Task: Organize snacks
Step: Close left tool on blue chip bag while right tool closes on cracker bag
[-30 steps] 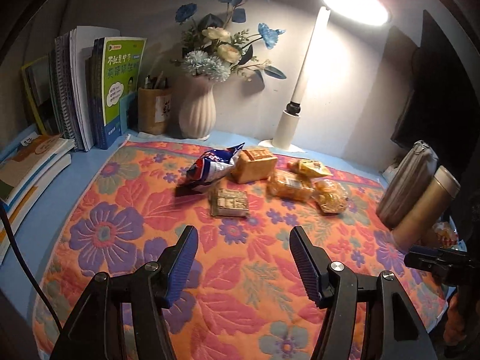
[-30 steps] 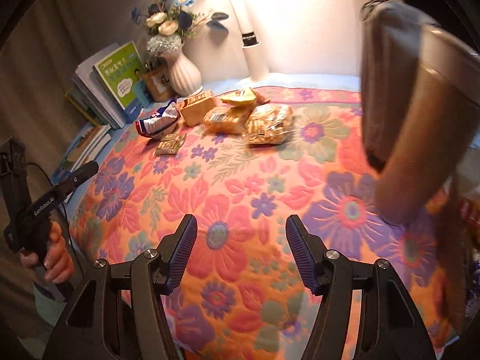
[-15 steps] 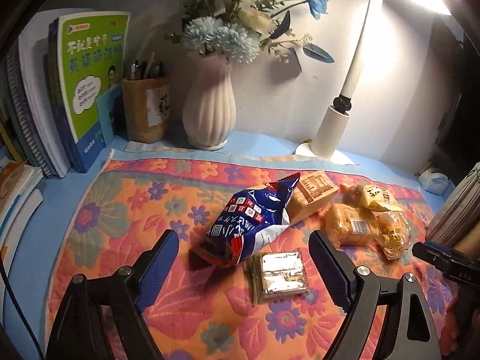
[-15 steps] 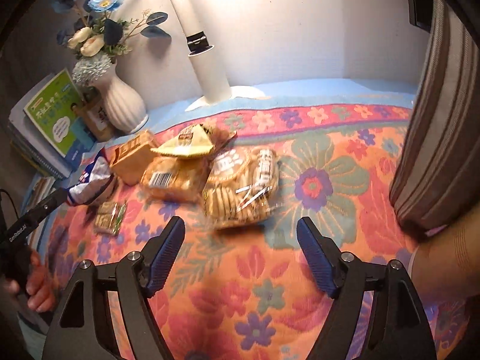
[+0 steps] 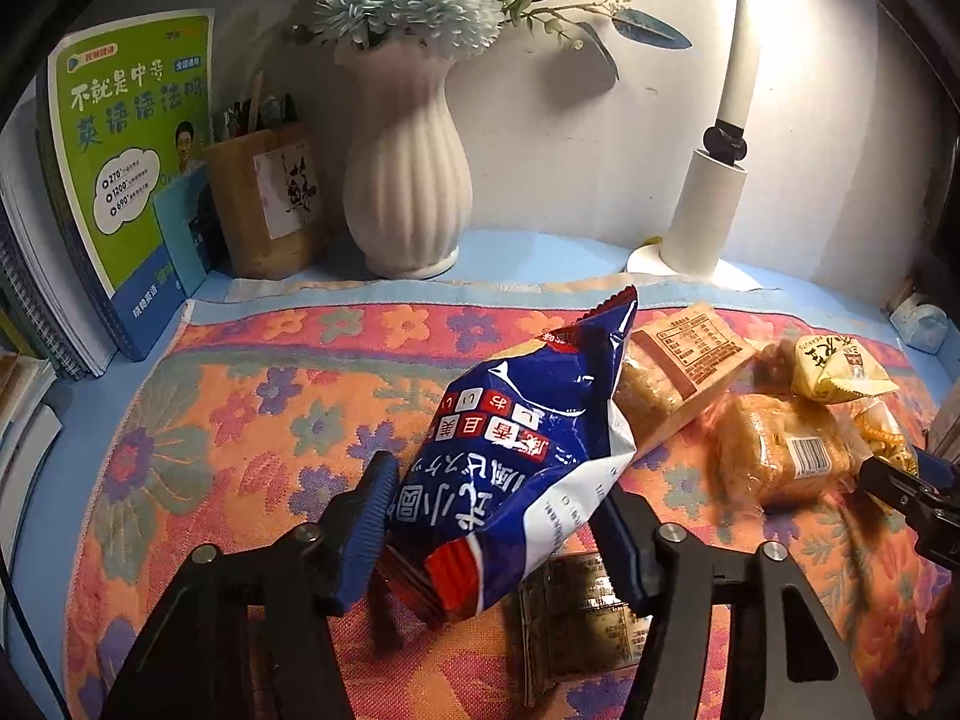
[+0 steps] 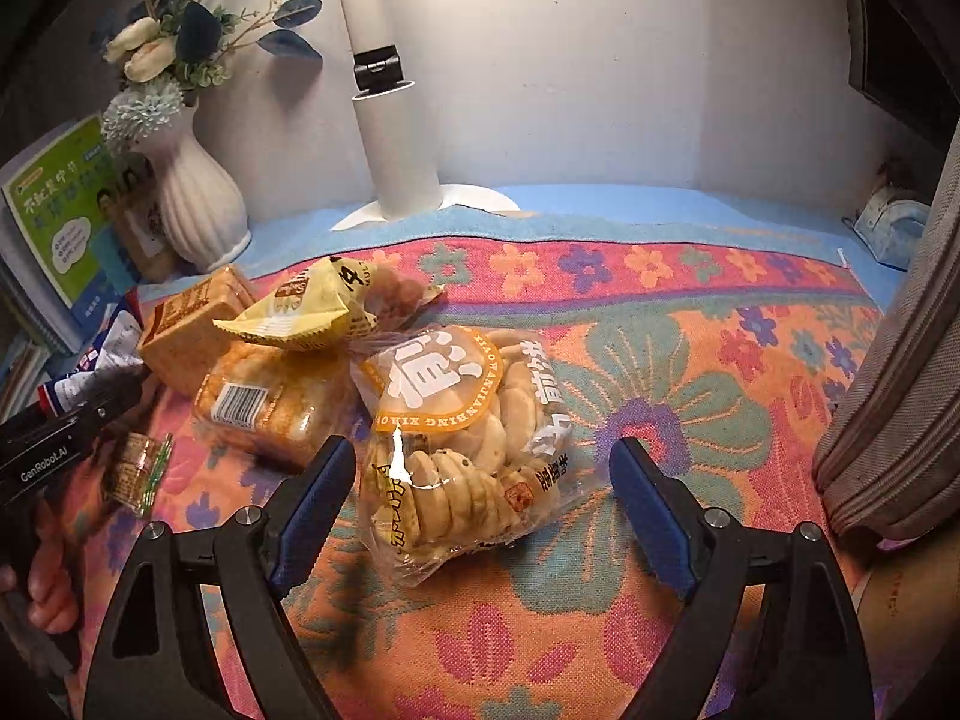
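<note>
So, progress: nothing sorted yet that I can see; snacks are bunched on the floral cloth (image 6: 690, 324) in front of the vase (image 5: 408, 174).
Left gripper (image 5: 498, 534): just been closing, pads against the blue chip bag (image 5: 528, 450).
Right gripper (image 6: 480, 504): been opening, wide around the biscuit bag (image 6: 462, 438), not touching.
Writing: "XIAOYANJIANBING" on the biscuits, "GenRobot.AI" on the left tool.

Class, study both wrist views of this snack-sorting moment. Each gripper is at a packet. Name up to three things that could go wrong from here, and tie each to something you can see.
1. The left gripper has been closing on the puffy blue chip bag; squeezing may crush the chips, or the bag may slip out.
2. The right gripper, just opening, straddles the biscuit bag; its loose wrapper could tear or slide.
3. Lifting the chip bag may drag the small dark packet lying partly under it.
</note>
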